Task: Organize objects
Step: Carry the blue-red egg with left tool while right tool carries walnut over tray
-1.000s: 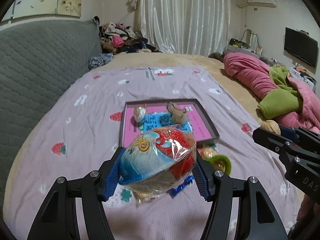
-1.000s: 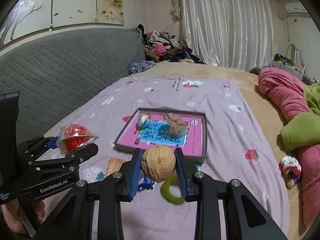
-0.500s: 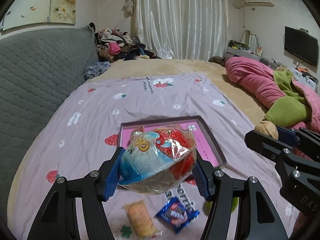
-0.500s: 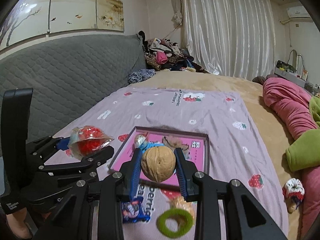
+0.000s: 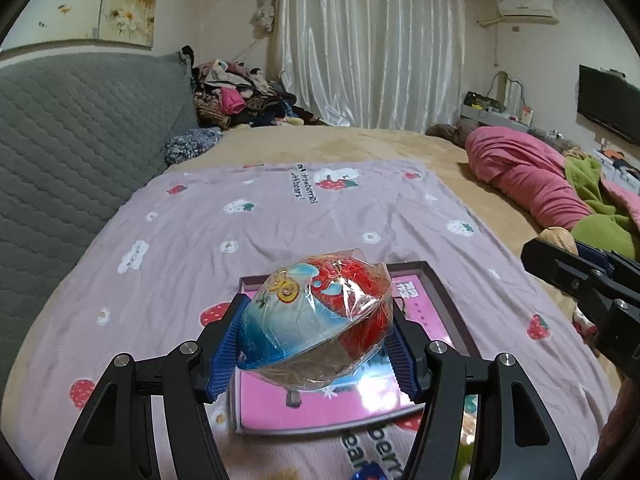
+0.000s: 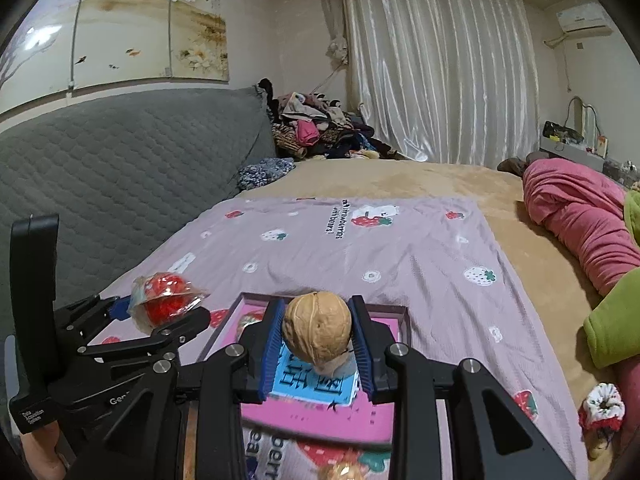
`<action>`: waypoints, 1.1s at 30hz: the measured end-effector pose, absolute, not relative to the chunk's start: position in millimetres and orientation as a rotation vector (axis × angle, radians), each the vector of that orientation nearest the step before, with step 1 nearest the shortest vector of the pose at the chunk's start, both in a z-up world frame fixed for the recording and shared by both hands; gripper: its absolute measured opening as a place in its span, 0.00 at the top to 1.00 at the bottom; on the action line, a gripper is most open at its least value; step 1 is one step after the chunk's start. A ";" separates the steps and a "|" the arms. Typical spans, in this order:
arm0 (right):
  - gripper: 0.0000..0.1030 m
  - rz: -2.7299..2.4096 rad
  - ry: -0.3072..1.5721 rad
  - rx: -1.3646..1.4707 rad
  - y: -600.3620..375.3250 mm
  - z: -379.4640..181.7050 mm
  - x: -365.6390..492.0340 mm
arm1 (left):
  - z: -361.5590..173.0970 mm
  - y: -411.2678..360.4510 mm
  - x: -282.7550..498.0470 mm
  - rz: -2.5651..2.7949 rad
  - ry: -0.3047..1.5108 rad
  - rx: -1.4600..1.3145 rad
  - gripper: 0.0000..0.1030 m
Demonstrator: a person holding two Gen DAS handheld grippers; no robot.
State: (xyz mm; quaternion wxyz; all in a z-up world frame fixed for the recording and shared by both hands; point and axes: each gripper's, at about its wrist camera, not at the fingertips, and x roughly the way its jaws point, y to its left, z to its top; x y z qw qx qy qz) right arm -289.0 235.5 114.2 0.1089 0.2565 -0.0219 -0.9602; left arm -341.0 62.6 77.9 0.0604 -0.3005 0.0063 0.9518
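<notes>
My left gripper point(image 5: 316, 344) is shut on a plastic-wrapped red and blue ball point(image 5: 316, 320) and holds it above the near part of the pink tray point(image 5: 424, 308). My right gripper point(image 6: 318, 342) is shut on a walnut point(image 6: 317, 330) above the same pink tray point(image 6: 320, 412). The left gripper with the wrapped ball point(image 6: 164, 300) shows at the left of the right wrist view. The right gripper point(image 5: 576, 264) shows at the right edge of the left wrist view. A blue card point(image 6: 312, 384) lies in the tray, with an item partly hidden behind the walnut.
The tray lies on a lilac strawberry-print sheet point(image 5: 280, 220) on a bed. A grey quilted headboard point(image 6: 120, 152) is at left. Pink and green bedding point(image 6: 580, 216) is piled at right. A small wrapped sweet point(image 6: 344, 470) and a white-red hair tie point(image 6: 602, 404) lie near.
Both grippers have moved forward over the tray with their loads still held. The loose snacks and green ring on the sheet have slid below and out of view.
</notes>
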 end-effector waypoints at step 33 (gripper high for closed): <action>0.68 -2.776 0.102 1.165 252.1 -36.3 -388.0 | -64.2 67.0 -429.1 2.746 0.026 -1.245 0.36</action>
